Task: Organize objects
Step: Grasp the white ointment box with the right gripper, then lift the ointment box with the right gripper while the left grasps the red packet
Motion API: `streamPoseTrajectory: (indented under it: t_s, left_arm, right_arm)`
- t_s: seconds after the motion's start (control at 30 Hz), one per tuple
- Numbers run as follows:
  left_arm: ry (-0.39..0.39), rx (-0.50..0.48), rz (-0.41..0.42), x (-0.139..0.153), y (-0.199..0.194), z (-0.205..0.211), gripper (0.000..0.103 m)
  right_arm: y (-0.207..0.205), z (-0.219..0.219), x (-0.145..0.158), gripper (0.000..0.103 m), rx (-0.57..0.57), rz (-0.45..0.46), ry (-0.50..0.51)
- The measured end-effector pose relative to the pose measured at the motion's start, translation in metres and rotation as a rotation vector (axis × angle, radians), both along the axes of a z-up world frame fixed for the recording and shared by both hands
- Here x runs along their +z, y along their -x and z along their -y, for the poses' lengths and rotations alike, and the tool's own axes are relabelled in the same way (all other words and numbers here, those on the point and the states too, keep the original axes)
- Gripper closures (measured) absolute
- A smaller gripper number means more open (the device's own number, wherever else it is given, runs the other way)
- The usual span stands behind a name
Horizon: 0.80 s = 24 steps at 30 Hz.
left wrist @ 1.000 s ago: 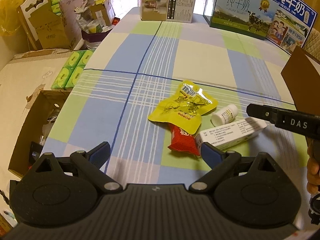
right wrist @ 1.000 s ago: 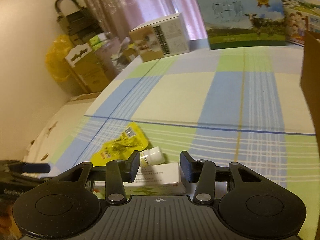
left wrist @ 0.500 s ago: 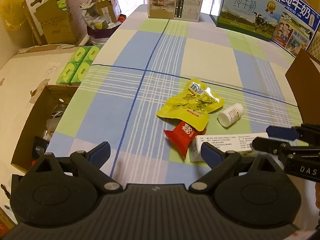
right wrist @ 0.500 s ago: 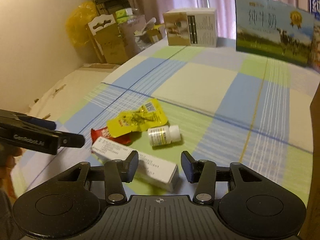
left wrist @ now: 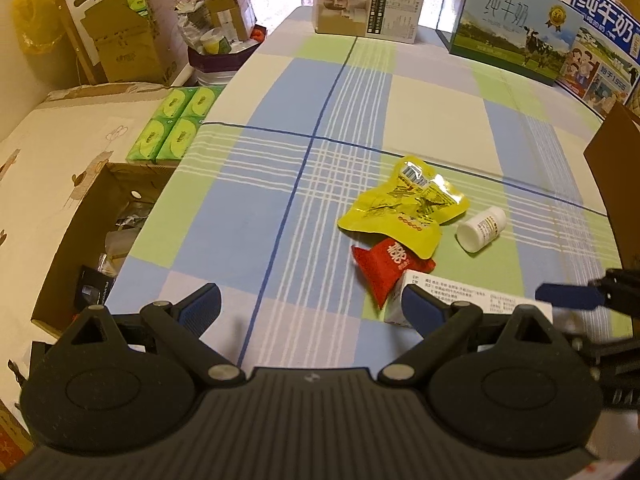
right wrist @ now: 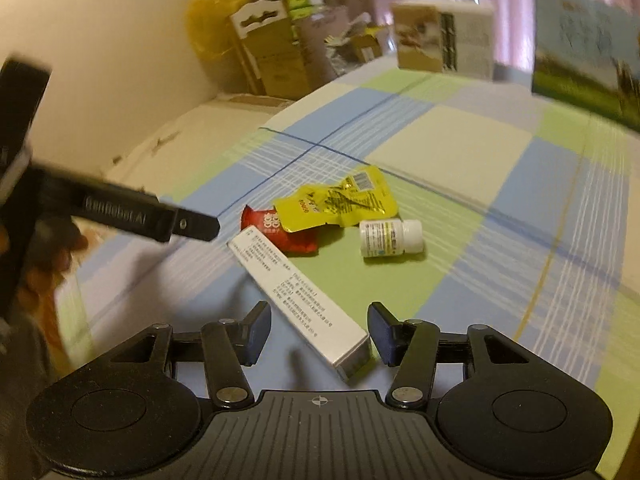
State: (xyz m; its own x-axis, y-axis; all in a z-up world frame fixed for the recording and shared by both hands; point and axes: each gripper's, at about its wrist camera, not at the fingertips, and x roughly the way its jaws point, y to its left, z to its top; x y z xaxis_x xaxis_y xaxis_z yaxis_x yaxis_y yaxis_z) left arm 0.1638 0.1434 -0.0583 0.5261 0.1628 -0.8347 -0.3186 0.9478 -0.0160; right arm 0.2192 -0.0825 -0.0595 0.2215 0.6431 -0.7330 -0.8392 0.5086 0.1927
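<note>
Checked tablecloth (right wrist: 460, 152); white box (right wrist: 304, 300) btwn open right hand-held gripper (right wrist: 318, 330) fingers.

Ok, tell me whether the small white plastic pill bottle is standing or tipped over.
Tipped over. The small white plastic pill bottle lies on its side on the checked tablecloth, cap pointing sideways, beside the yellow foil pouch.

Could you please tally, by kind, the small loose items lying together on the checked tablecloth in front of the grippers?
Snack packets: 2, the yellow packet and the red packet partly under it
Pill bottles: 1, the white bottle lying on its side
Cartons: 1, the long white box
Total: 4
</note>
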Motion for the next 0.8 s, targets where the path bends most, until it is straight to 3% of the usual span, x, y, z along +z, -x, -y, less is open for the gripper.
streamPoseTrajectory:
  t_s: [0.17, 0.2, 0.3, 0.43, 0.6, 0.8]
  left_arm:
    - [-0.004, 0.005, -0.002, 0.0, 0.001, -0.001, 0.008]
    - [-0.005, 0.005, -0.003, 0.0, 0.001, -0.001, 0.008]
    - [-0.01, 0.002, -0.009, -0.002, 0.001, -0.001, 0.008]
    - [-0.017, -0.02, -0.012, -0.004, 0.002, 0.0, 0.008]
    - [-0.013, -0.044, -0.011, -0.005, 0.002, 0.004, 0.009]
    - [-0.017, -0.073, 0.01, -0.004, 0.001, 0.01, 0.01]
  right_arm:
    - [0.017, -0.013, -0.011, 0.054, 0.073, 0.093, 0.053]
    - [0.021, -0.014, -0.012, 0.063, 0.087, 0.118, 0.072]
    - [0.025, -0.011, -0.012, 0.071, 0.107, 0.141, 0.116]
    - [0.024, -0.001, -0.009, 0.08, 0.057, 0.08, 0.164]
    - [0.022, 0.013, -0.006, 0.08, -0.057, 0.055, 0.275]
    - [0.019, 0.034, -0.009, 0.079, -0.212, 0.04, 0.326]
